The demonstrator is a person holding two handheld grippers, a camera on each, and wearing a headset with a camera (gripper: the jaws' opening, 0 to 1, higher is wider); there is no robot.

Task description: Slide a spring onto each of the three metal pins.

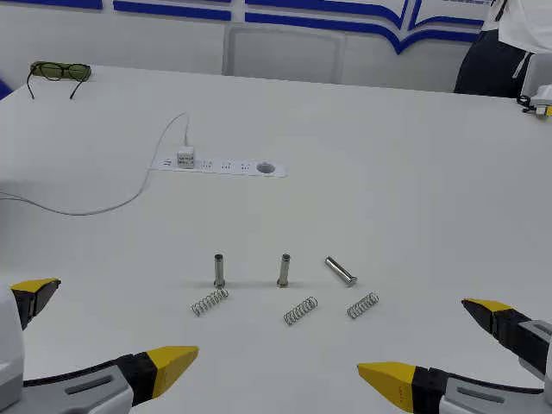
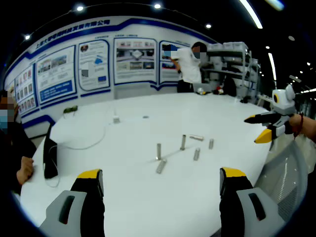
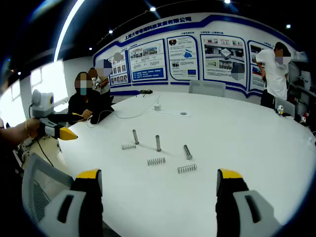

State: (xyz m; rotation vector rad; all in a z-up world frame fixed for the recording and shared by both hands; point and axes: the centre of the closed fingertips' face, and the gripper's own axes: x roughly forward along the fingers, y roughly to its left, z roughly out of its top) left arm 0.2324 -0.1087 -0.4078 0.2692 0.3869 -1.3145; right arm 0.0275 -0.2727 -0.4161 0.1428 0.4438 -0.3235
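Note:
Two metal pins [image 1: 219,269] [image 1: 284,270] stand upright on the white table [image 1: 414,198], and a third pin [image 1: 340,271] lies on its side to their right. Just in front of them lie three loose springs [image 1: 210,301] [image 1: 300,310] [image 1: 362,304]. My left gripper [image 1: 108,323] is open at the near left, well short of the springs and holding nothing. At the near right my right gripper [image 1: 435,341] is also open and holds nothing. From the right gripper view the lying pin [image 3: 187,151] has a spring [image 3: 187,169] close by.
A power strip [image 1: 220,165] with a white plug and cable lies mid-table. Dark glasses [image 1: 59,71] rest at the far left corner. A chair [image 1: 285,52] stands behind the table, a person [image 1: 500,43] at the back right. People [image 3: 89,98] sit along the left side.

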